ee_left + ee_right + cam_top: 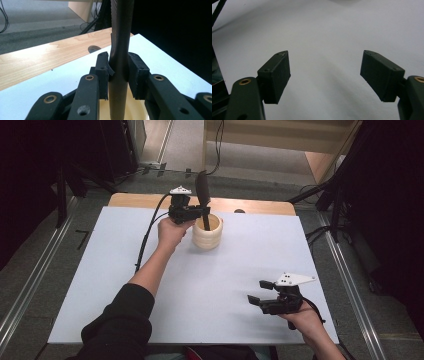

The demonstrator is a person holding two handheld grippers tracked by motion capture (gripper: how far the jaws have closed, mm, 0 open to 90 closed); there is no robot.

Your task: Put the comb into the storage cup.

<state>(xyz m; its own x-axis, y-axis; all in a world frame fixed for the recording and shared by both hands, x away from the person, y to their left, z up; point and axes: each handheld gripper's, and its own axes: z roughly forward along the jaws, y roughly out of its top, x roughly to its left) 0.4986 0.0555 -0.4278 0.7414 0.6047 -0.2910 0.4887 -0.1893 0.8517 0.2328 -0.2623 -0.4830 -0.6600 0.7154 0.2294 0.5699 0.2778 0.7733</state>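
left hand-held gripper [204, 213] clamped on dark utensil [121, 50], upright so it drops into cream holder [208, 232]. right hand-held gripper [262, 292] jaws apart, idle over table [200, 285].

Two handheld grippers: left gripper [204, 211], right gripper [260, 292]. Two hands: left hand [171, 232], right hand [304, 321]. One dark utensil [202, 190], standing in holder. One cream ribbed holder [208, 233]. One white board [200, 285] over one wooden table [145, 200]. Two cables: one cable [148, 232] from left gripper, one from right. Two grey three-cornered plates, one per gripper.
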